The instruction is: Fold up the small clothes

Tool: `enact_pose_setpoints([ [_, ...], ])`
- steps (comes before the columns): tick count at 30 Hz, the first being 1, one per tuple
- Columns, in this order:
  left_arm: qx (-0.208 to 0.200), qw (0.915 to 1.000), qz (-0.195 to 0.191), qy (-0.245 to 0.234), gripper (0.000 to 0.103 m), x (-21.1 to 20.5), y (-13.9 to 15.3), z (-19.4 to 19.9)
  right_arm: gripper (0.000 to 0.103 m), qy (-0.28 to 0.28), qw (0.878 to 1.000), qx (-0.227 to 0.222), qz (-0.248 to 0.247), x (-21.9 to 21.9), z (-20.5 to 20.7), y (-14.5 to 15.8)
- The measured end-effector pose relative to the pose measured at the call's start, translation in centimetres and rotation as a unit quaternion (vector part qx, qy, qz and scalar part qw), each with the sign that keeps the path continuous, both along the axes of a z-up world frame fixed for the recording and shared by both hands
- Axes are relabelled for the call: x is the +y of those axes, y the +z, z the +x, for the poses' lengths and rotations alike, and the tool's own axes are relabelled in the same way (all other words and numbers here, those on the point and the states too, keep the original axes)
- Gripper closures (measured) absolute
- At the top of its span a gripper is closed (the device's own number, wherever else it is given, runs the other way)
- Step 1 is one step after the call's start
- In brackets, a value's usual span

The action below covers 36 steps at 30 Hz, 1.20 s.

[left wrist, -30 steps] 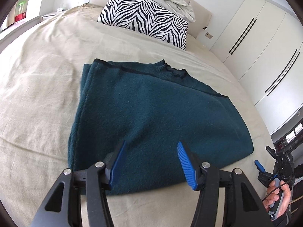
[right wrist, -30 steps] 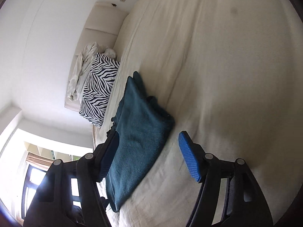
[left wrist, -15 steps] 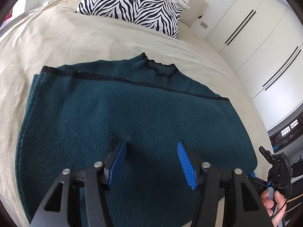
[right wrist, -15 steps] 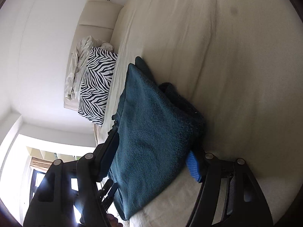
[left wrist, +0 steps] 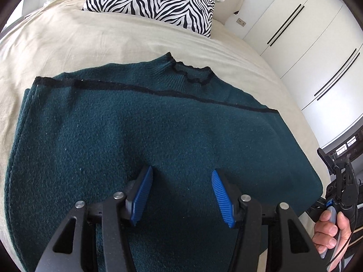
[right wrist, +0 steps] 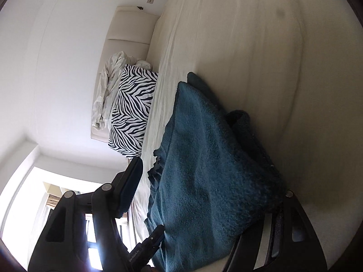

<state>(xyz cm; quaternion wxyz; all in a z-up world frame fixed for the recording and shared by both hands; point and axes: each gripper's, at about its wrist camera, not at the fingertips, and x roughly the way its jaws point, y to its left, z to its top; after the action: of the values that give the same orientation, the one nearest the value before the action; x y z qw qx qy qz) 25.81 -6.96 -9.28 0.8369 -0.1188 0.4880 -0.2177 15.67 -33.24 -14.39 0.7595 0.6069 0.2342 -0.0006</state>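
Sweater (left wrist: pixel 158 140) under spread left tongs (left wrist: pixel 179 195); right view alone shows right tongs (right wrist: pixel 204 204) straddling its edge, unclosed.

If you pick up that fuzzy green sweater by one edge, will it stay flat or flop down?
The sweater would probably flop and sag: it is soft knit, already folded in limp layers on the bed. Its fuzzy surface likely grips the ribbed blue fingers rather than slipping. It looks thick, so perhaps a bit heavy.

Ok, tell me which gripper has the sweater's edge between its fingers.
The right gripper: the teal sweater's end fold sits between its open fingers. The left gripper only hovers open above the sweater's middle, with nothing between its fingers.
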Motion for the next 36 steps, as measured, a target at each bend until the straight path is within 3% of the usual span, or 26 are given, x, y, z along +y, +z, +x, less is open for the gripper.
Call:
enact_pose_setpoints([
  [5,0.004,0.9999,-0.014,-0.002,0.046,0.5,-0.2,0.1,0.041,0.002,0.999,0.028,-0.025,-0.5,3.2,-0.5],
  [8,0.008,0.9997,-0.024,0.001,0.046,0.8,-0.2,0.0,0.061,0.006,0.997,0.048,-0.054,-0.5,4.9,-0.8],
  [9,0.008,0.9996,-0.025,0.001,0.046,0.9,-0.3,0.0,0.078,0.007,0.997,0.056,-0.059,-0.7,5.1,-1.1],
  [10,0.007,0.9996,-0.026,0.000,0.046,0.9,-0.3,0.0,0.089,0.006,0.996,0.062,-0.059,-0.9,5.4,-1.6],
  [13,0.009,0.9993,-0.035,0.001,0.046,1.1,-0.3,-0.1,0.092,0.002,0.998,0.060,-0.035,-1.5,5.6,-2.7],
  [15,0.015,0.9986,-0.051,0.005,0.046,1.6,-0.3,0.1,0.092,0.001,0.996,0.071,-0.058,-1.2,5.8,-2.1],
  [18,0.034,0.9936,-0.106,0.017,0.046,3.0,-0.5,0.4,0.092,0.007,0.990,0.081,-0.114,0.4,6.5,0.2],
  [21,0.077,0.9763,-0.197,0.045,0.047,5.6,-0.9,0.9,0.092,0.035,0.972,0.073,-0.219,4.3,7.7,4.4],
  [23,0.100,0.9611,-0.250,0.063,0.046,7.4,-1.1,1.1,0.092,0.079,0.943,0.063,-0.317,9.2,8.7,7.2],
  [24,0.107,0.9540,-0.272,0.069,0.045,8.3,-1.1,1.2,0.092,0.114,0.917,0.055,-0.378,12.6,9.0,8.2],
  [25,0.114,0.9467,-0.292,0.072,0.043,9.0,-1.3,1.2,0.092,0.152,0.879,0.047,-0.450,16.6,9.1,8.8],
  [27,0.131,0.9343,-0.324,0.071,0.040,10.1,-1.6,1.2,0.092,0.214,0.774,0.032,-0.596,24.7,8.2,8.2],
  [28,0.135,0.9310,-0.332,0.069,0.038,10.3,-1.7,1.1,0.092,0.240,0.732,0.031,-0.637,27.6,7.9,7.1],
  [29,0.138,0.9288,-0.337,0.067,0.037,10.5,-1.7,1.0,0.092,0.264,0.713,0.034,-0.649,29.5,8.0,5.8],
  [33,0.156,0.9212,-0.351,0.061,0.027,10.5,-2.0,1.2,0.092,0.271,0.697,0.049,-0.662,31.8,8.6,3.0],
  [36,0.166,0.9204,-0.348,0.064,0.027,10.0,-2.0,2.0,0.092,0.268,0.702,0.042,-0.658,31.5,8.5,3.4],
])
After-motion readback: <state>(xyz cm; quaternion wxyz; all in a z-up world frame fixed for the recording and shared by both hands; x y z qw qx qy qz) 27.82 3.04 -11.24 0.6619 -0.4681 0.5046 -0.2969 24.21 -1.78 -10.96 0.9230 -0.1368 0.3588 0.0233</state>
